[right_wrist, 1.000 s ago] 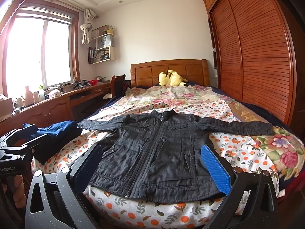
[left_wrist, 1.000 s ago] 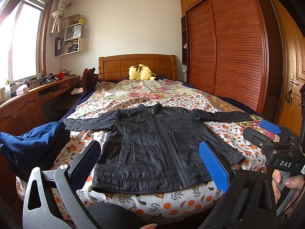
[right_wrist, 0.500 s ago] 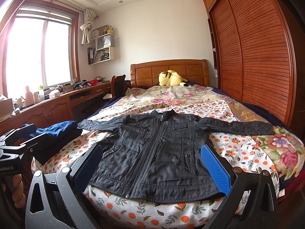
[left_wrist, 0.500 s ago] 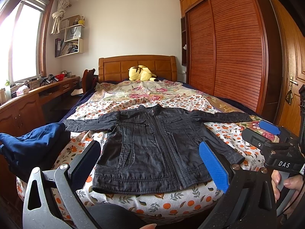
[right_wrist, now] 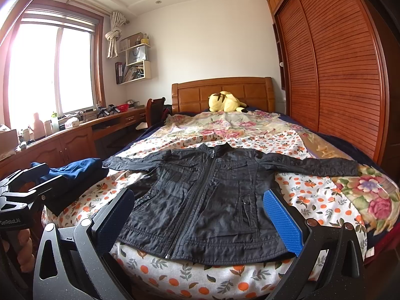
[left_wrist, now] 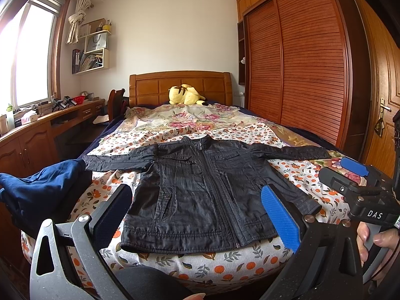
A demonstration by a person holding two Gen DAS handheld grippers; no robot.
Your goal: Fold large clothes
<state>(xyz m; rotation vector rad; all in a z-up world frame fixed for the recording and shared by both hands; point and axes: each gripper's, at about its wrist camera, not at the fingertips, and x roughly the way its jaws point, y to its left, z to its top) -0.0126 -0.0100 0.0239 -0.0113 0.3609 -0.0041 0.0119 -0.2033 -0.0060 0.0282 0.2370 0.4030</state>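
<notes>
A black zip-up jacket [left_wrist: 200, 190] lies flat, front up, on the flowered bedspread [left_wrist: 190, 122], both sleeves spread out to the sides and its hem at the foot edge. It also shows in the right wrist view [right_wrist: 207, 200]. My left gripper [left_wrist: 197, 215] is open and empty, held in front of the hem. My right gripper [right_wrist: 200, 220] is open and empty, also short of the hem. In the left wrist view the right gripper [left_wrist: 360, 182] shows at the right; in the right wrist view the left gripper [right_wrist: 27, 187] shows at the left.
A dark blue garment [left_wrist: 42, 190] is heaped at the bed's left front corner. A yellow plush toy [left_wrist: 186, 95] lies by the headboard. A wooden desk [left_wrist: 37, 130] runs along the left wall and a slatted wardrobe [left_wrist: 305, 62] along the right.
Both cameras have shifted only slightly; the jacket sits a little lower in the left wrist view. Both grippers stay open and the jacket has not moved.
</notes>
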